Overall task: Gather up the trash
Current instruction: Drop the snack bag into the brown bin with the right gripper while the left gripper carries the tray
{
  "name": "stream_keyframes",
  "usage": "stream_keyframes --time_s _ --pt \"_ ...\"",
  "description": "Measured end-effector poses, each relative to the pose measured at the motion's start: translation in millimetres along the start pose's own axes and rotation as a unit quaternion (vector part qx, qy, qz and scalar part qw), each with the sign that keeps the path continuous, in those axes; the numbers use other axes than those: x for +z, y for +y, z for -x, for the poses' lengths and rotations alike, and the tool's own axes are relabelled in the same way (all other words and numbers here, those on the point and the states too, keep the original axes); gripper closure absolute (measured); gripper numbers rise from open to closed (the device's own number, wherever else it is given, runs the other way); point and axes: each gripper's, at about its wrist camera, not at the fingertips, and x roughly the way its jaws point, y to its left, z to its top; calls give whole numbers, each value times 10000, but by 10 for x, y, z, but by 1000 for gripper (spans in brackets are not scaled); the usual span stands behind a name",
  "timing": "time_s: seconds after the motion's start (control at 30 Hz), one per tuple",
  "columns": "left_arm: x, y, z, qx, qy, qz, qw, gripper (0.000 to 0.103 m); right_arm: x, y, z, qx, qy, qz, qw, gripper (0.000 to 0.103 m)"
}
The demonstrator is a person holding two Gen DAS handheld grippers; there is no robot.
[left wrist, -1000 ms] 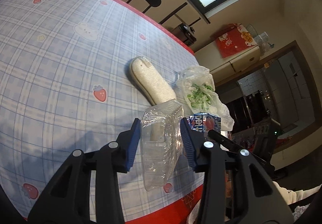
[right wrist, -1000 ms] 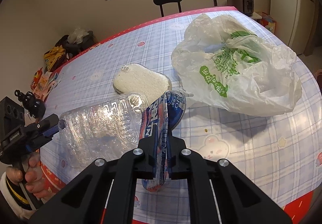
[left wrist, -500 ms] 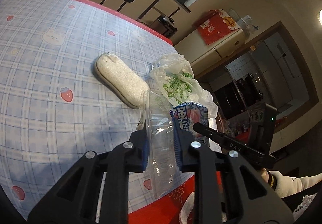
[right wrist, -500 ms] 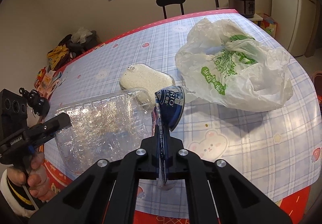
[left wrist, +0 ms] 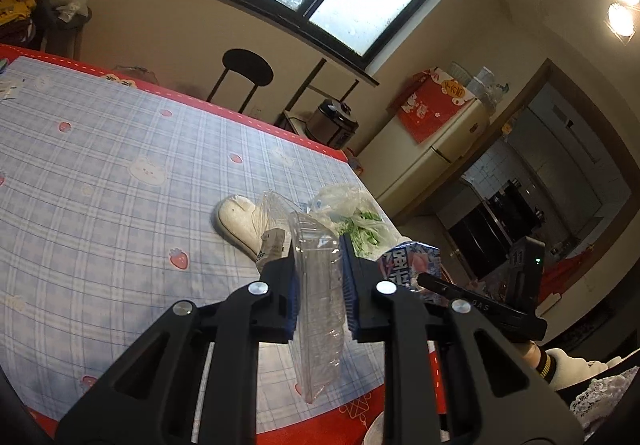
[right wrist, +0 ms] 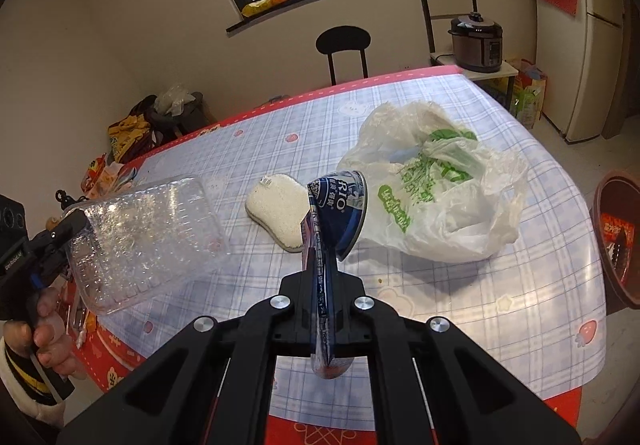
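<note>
The left gripper (left wrist: 320, 281) is clamped on a clear plastic clamshell container (left wrist: 318, 309), its blue-padded fingers (left wrist: 291, 297) pressing both sides so the crinkled plastic stands edge-on between them, poking out beyond the tips and hanging down below the jaws. From the other side that same container (right wrist: 144, 241) shows as a wide ribbed tray held up in the air off the table's near-left corner, with the person's hand (right wrist: 44, 329) wrapped round the handle beneath it. The right gripper (right wrist: 320, 285) is squeezed tight on a crushed blue drink can (right wrist: 332, 237); the flattened body runs down between the closed jaws and sticks out below them, while the round end with the white lettering rises just past the fingertips, tilted toward the right. Both pieces of trash are lifted clear of the blue checked tablecloth (right wrist: 460, 297). Straight ahead of the right gripper, just behind the can, a white sponge pad (right wrist: 278, 211) lies flat on the cloth, and just to the right of it sits a crumpled white plastic bag with green print (right wrist: 436, 185). Far to the right, past the table edge, the rim of a dark brown bin (right wrist: 616, 241) comes into sight. Beyond the table stand a black chair (right wrist: 343, 45) under the window and a pressure cooker (right wrist: 477, 41) on a low stand.
</note>
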Motion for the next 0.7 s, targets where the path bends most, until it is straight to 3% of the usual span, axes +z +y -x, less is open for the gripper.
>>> stream_keyframes --time_s 0.3,0.7 --pt "145 -386 154 441 -519 -83 9976 82 242 -764 524 -330 -548 -263 9976 98" --pt "128 -1433 -499 288 -449 -488 9974 82 298 -2347 1245 -1441 -954 -787 9818 98"
